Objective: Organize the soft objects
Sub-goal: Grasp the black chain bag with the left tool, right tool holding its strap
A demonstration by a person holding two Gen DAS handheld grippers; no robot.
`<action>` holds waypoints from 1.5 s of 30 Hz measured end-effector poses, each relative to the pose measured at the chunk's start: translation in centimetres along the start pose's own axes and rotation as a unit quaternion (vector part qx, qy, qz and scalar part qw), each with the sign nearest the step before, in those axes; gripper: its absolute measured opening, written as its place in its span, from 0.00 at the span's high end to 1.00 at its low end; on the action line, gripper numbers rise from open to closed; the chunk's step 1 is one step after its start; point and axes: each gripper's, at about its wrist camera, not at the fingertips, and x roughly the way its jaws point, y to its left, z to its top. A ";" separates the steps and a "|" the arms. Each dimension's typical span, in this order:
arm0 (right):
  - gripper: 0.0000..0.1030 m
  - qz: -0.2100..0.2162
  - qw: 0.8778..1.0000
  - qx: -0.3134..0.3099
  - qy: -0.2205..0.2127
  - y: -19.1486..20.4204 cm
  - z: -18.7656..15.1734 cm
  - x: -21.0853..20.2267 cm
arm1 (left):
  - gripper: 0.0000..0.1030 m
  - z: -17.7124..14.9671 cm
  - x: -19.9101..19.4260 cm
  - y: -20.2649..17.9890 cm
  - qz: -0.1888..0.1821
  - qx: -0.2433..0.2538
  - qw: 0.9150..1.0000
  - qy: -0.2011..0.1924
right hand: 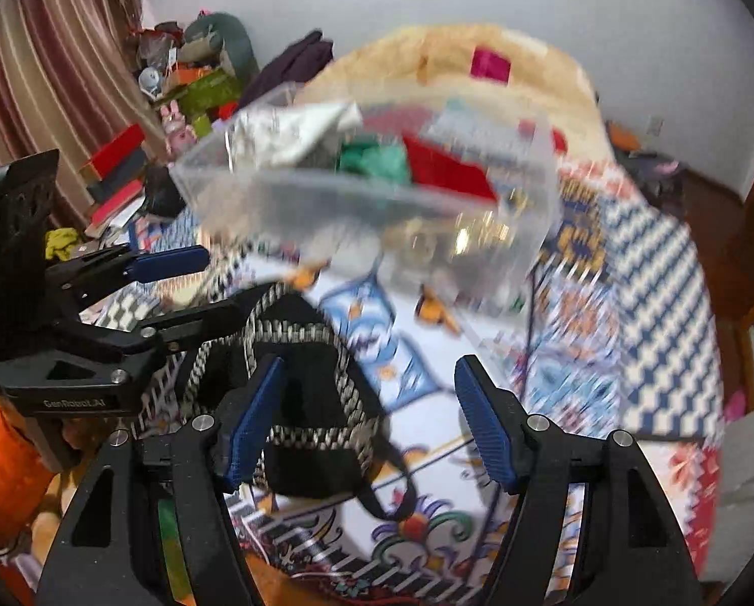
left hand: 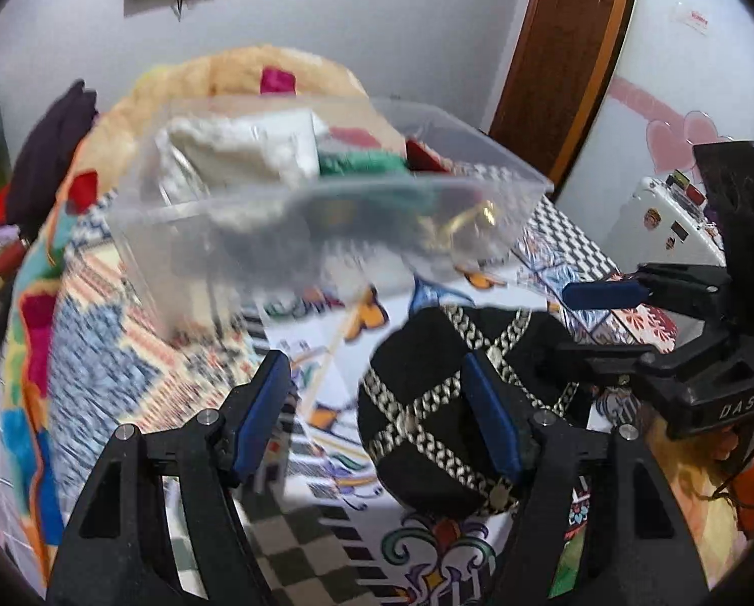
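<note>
Currently the task stands part done, by my judgement. A clear plastic bin (left hand: 321,192) at twelve o'clock on the patterned bedspread (left hand: 124,333) already holds white cloth (left hand: 235,151), green fabric (left hand: 362,161) and a red piece (right hand: 447,166); its thin, glossy walls show the contents through them. Outstanding: a black pouch (left hand: 427,429), rounded, soft, crossed with silver-and-black woven braid, lying at five o'clock of the bin.

The left gripper (left hand: 382,414) has jaws spread wide; its right pad touches the pouch's side, gripping nothing. The right gripper (right hand: 372,419) is likewise wide open, its left pad beside the pouch, nothing held. Motion blur obscures finer detail.
</note>
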 end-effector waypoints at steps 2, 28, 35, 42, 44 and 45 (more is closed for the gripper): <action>0.52 0.011 1.000 0.002 0.007 0.1 -0.2 0.6 | 0.36 -0.5 0.4 -0.2 -0.012 -0.001 1.000 0.006; 0.56 -0.029 0.998 0.018 -0.056 -1.2 0.6 -3.4 | 0.91 3.3 -10.0 0.4 0.005 -0.001 0.989 -0.147; 0.56 -0.018 0.998 0.011 -0.055 -0.5 1.5 -3.0 | 0.91 4.5 -11.5 0.2 0.022 0.016 0.984 -0.174; 0.56 -0.005 0.999 -0.010 -0.038 1.6 3.8 0.6 | 0.91 6.2 -12.1 0.2 0.041 0.023 0.980 -0.193; 0.56 -0.009 1.000 -0.020 -0.021 2.1 4.0 2.1 | 0.91 6.2 -12.2 0.2 0.043 0.024 0.979 -0.196; 0.56 -0.015 1.000 -0.023 -0.011 2.4 4.1 3.0 | 0.91 6.3 -12.2 0.3 0.044 0.024 0.979 -0.196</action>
